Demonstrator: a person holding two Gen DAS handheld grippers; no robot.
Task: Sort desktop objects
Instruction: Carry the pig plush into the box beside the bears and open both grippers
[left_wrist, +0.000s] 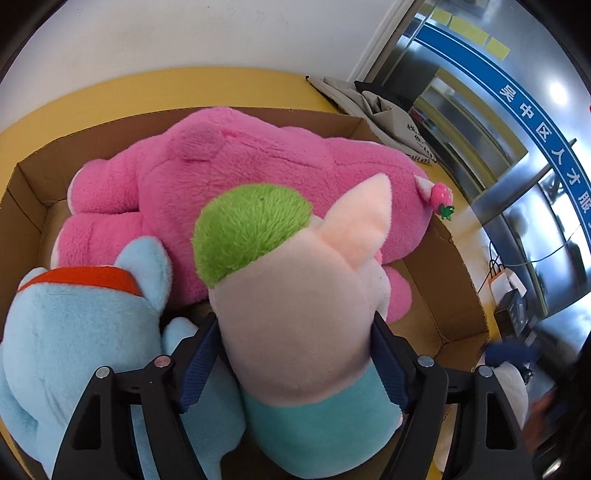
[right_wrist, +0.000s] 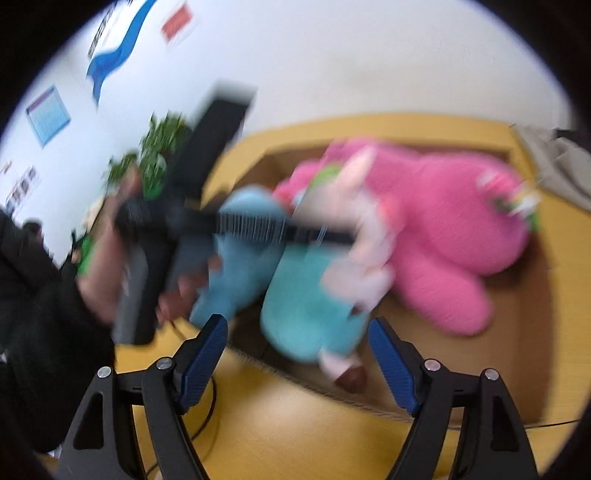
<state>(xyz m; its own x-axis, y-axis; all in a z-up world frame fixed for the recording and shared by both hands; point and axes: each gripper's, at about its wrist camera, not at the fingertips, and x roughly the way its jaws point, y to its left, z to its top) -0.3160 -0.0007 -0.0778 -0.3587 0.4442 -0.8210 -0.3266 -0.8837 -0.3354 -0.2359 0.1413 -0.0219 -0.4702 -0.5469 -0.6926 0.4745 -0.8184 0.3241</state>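
Basically all soft, light plush: cardboard box (left_wrist: 436, 295) on the yellow desk holds the big pink bear (left_wrist: 258, 177), blue plush (left_wrist: 74, 332) beside it. Left gripper (left_wrist: 291, 354) pinches the pig plush (left_wrist: 295, 314) at its torso over the box; compressible, grip mid-body. Right gripper (right_wrist: 299, 358), jaws spread, holds nothing. Right view, blurred, adds the pig's dangling feet and the person's hand (right_wrist: 110, 266).

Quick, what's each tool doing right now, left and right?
Left tool: closed on the pale pink pig plush, over the cardboard box.
Right tool: open, holding nothing.
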